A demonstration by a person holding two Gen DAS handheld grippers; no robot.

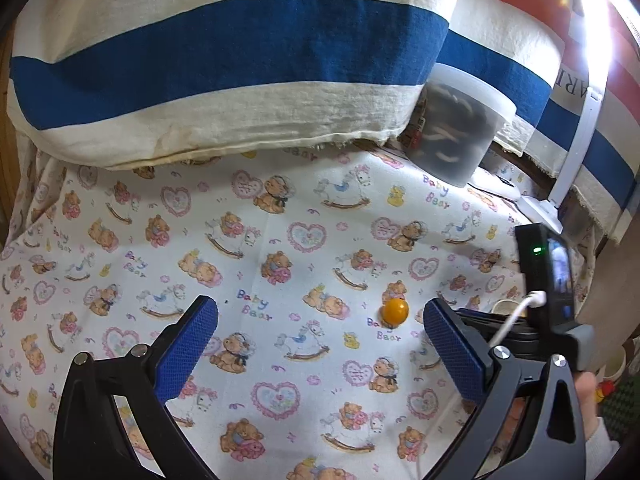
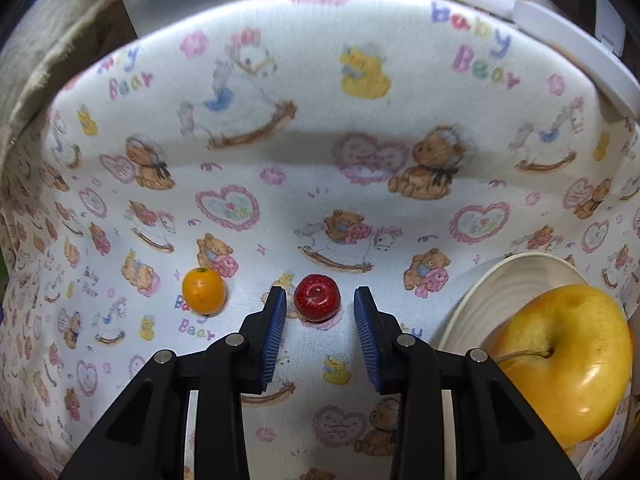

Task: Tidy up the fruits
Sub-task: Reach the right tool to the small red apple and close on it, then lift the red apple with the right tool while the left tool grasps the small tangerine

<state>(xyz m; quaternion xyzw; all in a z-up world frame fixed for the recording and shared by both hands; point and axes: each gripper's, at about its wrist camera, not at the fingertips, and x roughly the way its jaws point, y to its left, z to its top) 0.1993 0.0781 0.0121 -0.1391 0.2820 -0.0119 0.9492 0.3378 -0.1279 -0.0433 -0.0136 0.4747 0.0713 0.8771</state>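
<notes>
In the right wrist view a small red fruit (image 2: 317,297) lies on the patterned cloth just ahead of my right gripper (image 2: 320,300), which is open with a fingertip on each side of it. A small orange fruit (image 2: 204,291) lies to its left. A large yellow apple (image 2: 568,360) sits on a white plate (image 2: 480,300) at the right. In the left wrist view my left gripper (image 1: 320,312) is open and empty above the cloth. The orange fruit (image 1: 394,311) lies ahead, near its right finger (image 1: 452,344). The right gripper's body (image 1: 548,280) shows at the right.
A striped cream, blue and orange cushion (image 1: 224,64) lies at the back. A clear plastic tub (image 1: 456,128) with dark contents stands beside it. A white lamp stand (image 1: 568,168) rises at the back right. The baby-bear cloth (image 1: 280,240) covers the surface.
</notes>
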